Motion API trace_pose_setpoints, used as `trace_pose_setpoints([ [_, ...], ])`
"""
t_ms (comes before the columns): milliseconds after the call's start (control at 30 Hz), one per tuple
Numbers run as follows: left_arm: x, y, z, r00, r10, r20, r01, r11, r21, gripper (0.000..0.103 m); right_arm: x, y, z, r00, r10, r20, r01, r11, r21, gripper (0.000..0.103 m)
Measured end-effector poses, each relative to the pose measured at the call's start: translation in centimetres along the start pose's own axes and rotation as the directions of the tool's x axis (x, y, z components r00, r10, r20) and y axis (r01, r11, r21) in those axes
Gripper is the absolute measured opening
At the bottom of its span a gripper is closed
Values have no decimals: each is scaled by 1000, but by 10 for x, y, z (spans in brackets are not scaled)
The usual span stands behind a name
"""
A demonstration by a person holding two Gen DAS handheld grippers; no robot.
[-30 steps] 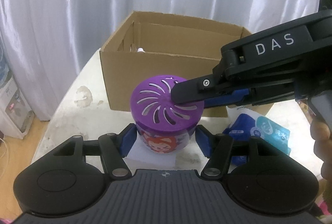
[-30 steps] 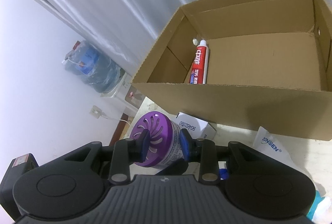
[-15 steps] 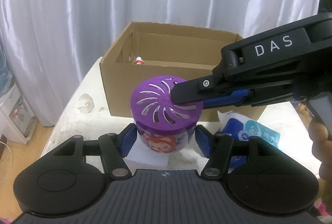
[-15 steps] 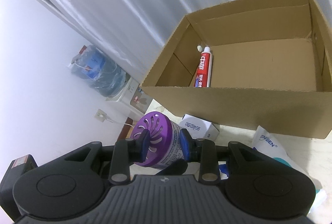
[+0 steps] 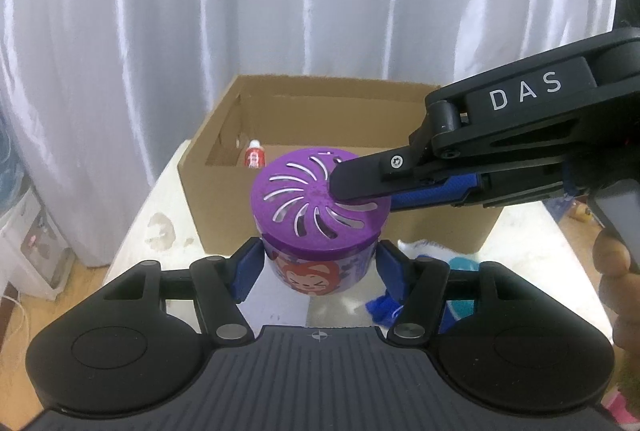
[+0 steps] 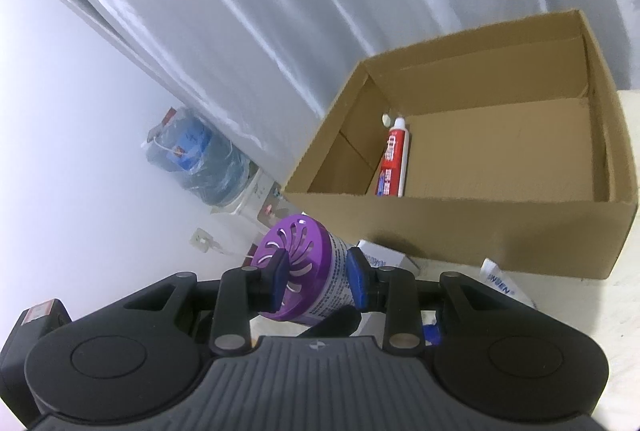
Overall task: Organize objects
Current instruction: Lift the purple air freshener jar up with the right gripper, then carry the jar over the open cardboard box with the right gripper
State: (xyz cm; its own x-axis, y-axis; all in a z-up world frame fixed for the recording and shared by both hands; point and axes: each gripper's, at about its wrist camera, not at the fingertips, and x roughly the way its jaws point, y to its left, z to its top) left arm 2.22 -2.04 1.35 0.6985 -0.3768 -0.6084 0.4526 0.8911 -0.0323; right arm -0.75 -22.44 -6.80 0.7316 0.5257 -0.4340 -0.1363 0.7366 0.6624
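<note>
A purple jar with a slotted lid [image 5: 316,207] and a cartoon fox label is held off the table. My left gripper [image 5: 318,267] is shut on its lower body from both sides. My right gripper [image 6: 318,283] is shut on the same jar [image 6: 308,271], one pad on the lid and one on the base; it shows in the left wrist view reaching in from the right. The open cardboard box [image 5: 320,119] stands behind the jar, and a red and white toothpaste tube [image 6: 394,163] lies inside it by the left wall.
A white and blue wipes packet [image 6: 504,283] and a small white carton [image 6: 380,259] lie on the table before the box [image 6: 480,211]. A water bottle [image 6: 196,155] stands off the table's left side. White curtains hang behind.
Both grippers have risen with the jar between them. The box now looks lower and farther, and more of its inside and the toothpaste tube shows.
</note>
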Motion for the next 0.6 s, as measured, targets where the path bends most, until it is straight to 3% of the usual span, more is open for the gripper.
trace_pose_setpoints([
  [600,25,2,37,995,-90,31,89,995,40,61,-20,-6,33,992,-58,115,55,998,29,35],
])
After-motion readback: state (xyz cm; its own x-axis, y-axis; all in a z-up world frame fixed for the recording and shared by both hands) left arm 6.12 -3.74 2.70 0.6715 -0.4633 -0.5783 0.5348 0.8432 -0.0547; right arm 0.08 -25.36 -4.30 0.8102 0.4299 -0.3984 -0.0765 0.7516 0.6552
